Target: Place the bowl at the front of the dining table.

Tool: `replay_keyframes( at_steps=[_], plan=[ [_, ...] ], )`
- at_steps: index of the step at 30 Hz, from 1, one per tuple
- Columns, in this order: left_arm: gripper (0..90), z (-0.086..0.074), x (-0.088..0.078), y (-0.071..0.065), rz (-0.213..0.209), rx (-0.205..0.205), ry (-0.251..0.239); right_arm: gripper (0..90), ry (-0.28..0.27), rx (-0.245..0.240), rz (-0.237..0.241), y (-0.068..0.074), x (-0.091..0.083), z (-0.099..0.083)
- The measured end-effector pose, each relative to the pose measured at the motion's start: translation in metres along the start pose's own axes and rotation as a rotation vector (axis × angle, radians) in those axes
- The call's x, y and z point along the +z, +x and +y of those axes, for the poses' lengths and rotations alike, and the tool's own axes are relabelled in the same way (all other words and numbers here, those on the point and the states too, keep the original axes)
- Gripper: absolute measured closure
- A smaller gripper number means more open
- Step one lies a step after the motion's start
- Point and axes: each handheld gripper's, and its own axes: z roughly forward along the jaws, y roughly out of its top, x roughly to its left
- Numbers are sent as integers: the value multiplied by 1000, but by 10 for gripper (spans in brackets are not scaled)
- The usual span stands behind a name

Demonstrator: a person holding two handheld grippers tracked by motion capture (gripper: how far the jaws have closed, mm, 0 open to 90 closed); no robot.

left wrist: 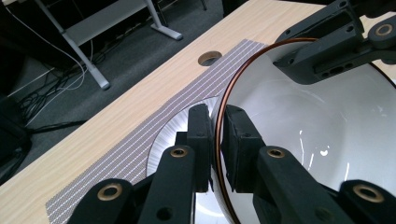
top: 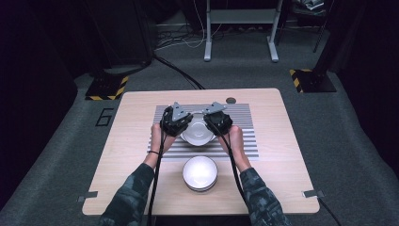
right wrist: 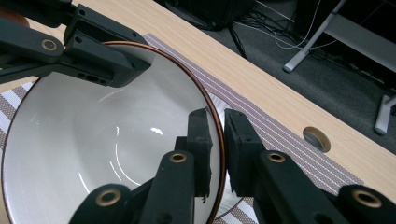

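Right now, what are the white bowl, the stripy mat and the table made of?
The white bowl with a thin brown rim looks like glazed ceramic: glossy, with bright glints inside. The grey-and-white striped mat seems woven, maybe fabric or vinyl: a fine dotted weave shows. The pale table looks like wood or wood-look laminate, with visible grain lines and a matt finish.

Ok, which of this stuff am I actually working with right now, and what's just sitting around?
In the job:
- bowl, held by its rim on both sides
- left gripper, clamped on the rim
- right gripper, clamped on the opposite rim
- striped mat beneath the bowl

Lying about:
- second bowl near the table's front edge
- table hole
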Motion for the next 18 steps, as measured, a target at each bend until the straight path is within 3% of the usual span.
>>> replay_keyframes(
  at_steps=[9, 18],
  plan=[
    [817, -3, 11, 2, 9, 12, 18, 809, 19, 12, -3, -3, 12, -3],
    [816, -8, 21, 6, 9, -4, 25, 806, 37, 20, 0, -6, 23, -5]
  ],
)
